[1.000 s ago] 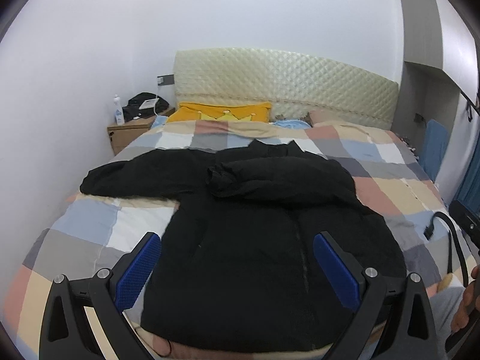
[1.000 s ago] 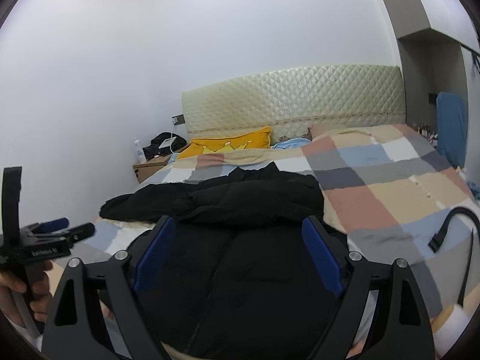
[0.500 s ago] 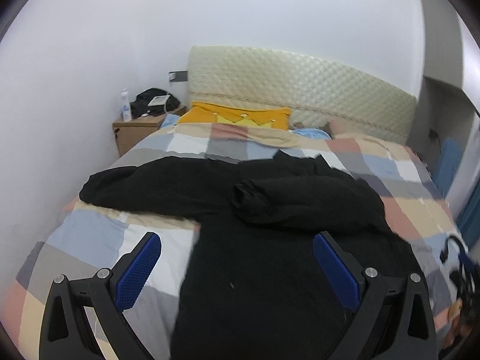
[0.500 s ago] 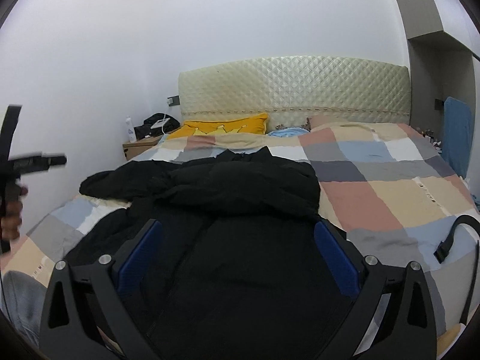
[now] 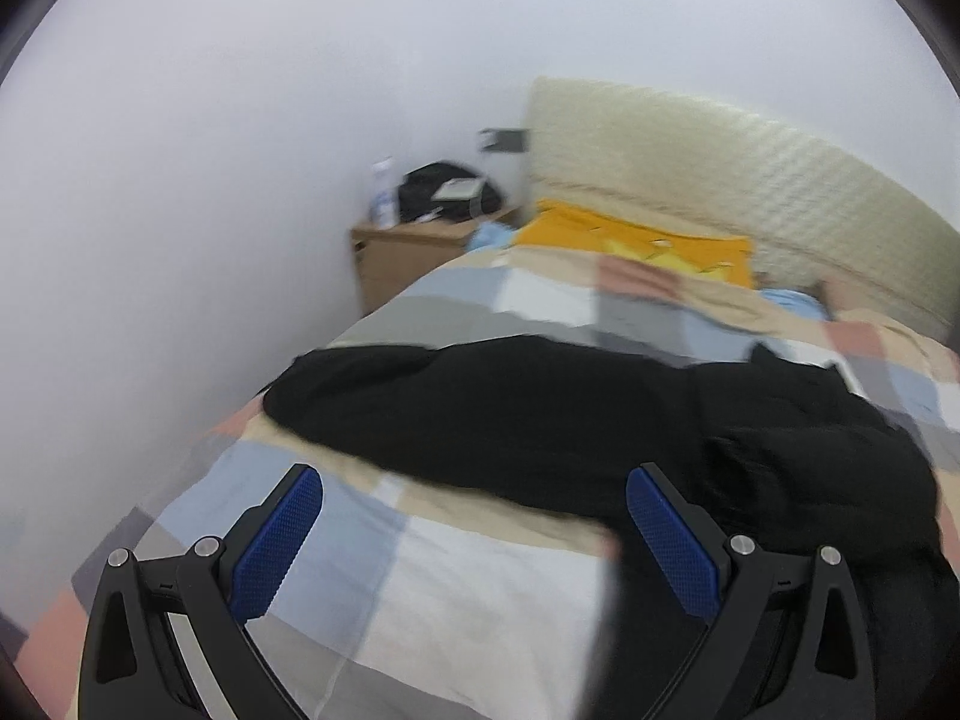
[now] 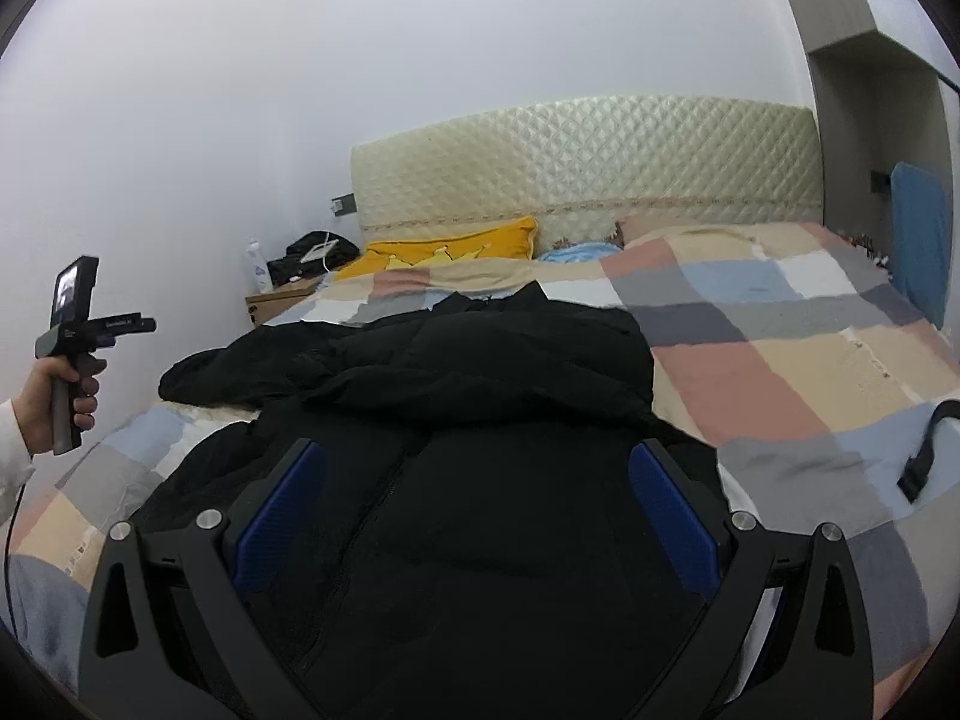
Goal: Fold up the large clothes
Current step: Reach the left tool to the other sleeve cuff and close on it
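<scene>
Standing wide apart with nothing between them, the fingers of the right gripper (image 6: pixel 477 519) hover over the black jacket (image 6: pixel 456 450), which lies spread on the checked bed (image 6: pixel 780 360). The left gripper (image 5: pixel 474 546) is also wide apart and empty, above the blanket beside the outstretched sleeve (image 5: pixel 456 402).

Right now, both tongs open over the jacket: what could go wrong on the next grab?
1. The black jacket is puffy and already doubled over at the top; the right tongs might pinch several layers at once.
2. The outstretched sleeve ends near the bed's wall-side edge; a drag by the left tongs could pull the plaid quilt along.
3. A black strap lies on the quilt to the right and could snag.
</scene>
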{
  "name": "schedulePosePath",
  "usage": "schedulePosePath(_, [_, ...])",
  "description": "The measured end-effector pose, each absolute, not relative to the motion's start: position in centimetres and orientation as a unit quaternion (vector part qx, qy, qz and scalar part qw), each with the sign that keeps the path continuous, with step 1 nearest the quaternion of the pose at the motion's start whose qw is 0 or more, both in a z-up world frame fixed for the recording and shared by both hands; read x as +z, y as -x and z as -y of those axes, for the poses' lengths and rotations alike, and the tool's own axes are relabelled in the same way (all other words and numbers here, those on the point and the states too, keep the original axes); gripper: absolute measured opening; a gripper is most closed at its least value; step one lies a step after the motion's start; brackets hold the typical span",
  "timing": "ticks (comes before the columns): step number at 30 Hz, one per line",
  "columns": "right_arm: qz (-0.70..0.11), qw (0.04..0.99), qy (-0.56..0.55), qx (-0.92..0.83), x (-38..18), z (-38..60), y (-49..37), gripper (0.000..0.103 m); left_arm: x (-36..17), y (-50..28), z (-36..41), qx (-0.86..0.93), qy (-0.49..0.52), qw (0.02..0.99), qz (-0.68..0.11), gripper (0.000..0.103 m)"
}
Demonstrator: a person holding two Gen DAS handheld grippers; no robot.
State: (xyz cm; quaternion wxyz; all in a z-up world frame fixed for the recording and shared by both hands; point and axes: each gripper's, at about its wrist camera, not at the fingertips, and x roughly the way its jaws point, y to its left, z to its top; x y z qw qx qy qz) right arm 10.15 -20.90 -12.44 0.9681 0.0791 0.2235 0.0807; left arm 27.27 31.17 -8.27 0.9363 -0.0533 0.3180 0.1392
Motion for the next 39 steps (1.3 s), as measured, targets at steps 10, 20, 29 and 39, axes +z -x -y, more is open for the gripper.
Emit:
schedulePosePath(10, [-0.253,0.965,-0.059,0.043,-13.4,19.3,-12.1,0.101,-14.3,-32.3,-38.7,0.118,0.131,0.913,-0.368,0.103])
schedulePosePath(20, [-0.288,0.955,-0.072,0.020,-14.1,18.5,-13.3,0.101,-21.4,-37.2,-48.4,0.112,0.234,0.867,-0.425,0.102])
schedulePosePath(29, [-0.328,0.941,-0.081,0.021,-15.5,17.0,-15.9,0.101,-26.8,-38.1,-55.2,0.068,0.432,0.824,-0.359,0.102])
schedulePosePath(39, [-0.333,0.940,-0.072,-0.002,-16.0,15.9,-17.2,0.101,-28.7,-41.3,-56.9,0.072,0.436,0.837,-0.322,0.096])
